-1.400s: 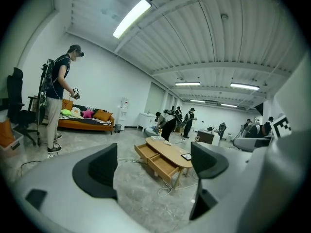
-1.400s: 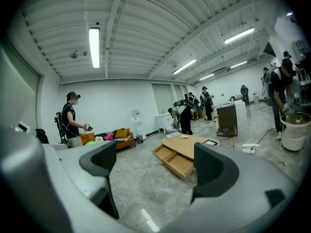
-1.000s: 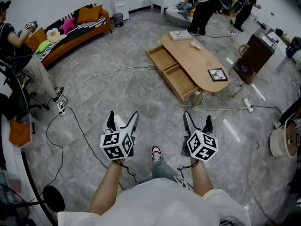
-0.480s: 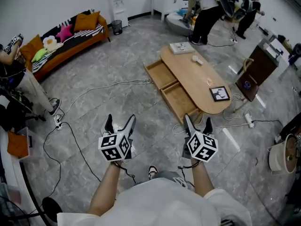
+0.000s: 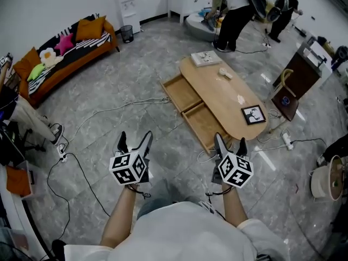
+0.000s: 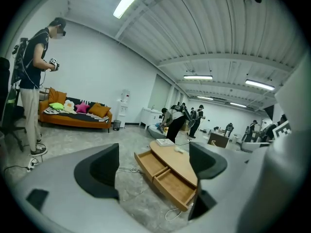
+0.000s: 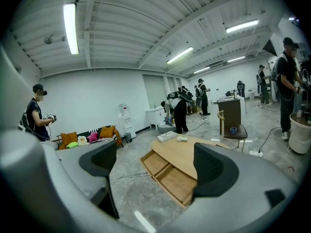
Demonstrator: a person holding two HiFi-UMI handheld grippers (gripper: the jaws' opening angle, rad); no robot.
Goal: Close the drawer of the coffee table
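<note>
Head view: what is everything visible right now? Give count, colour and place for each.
coffee table: one, light wood, oval top, right of centre on the grey floor
drawers: two, light wood, both pulled open on the table's sofa-facing side
book: one, pale, table's far end
picture frame: one, black, table's near end
sofa: one, orange with mixed cushions, far left by the wall
waste bin: one, dark, beside the sofa
cables: several, white and black, across the floor
people: several, mostly dark clothes, far end of the room
left gripper: one, black jaws apart, empty, over the floor
right gripper: one, black jaws apart, empty, by the table's near end
</note>
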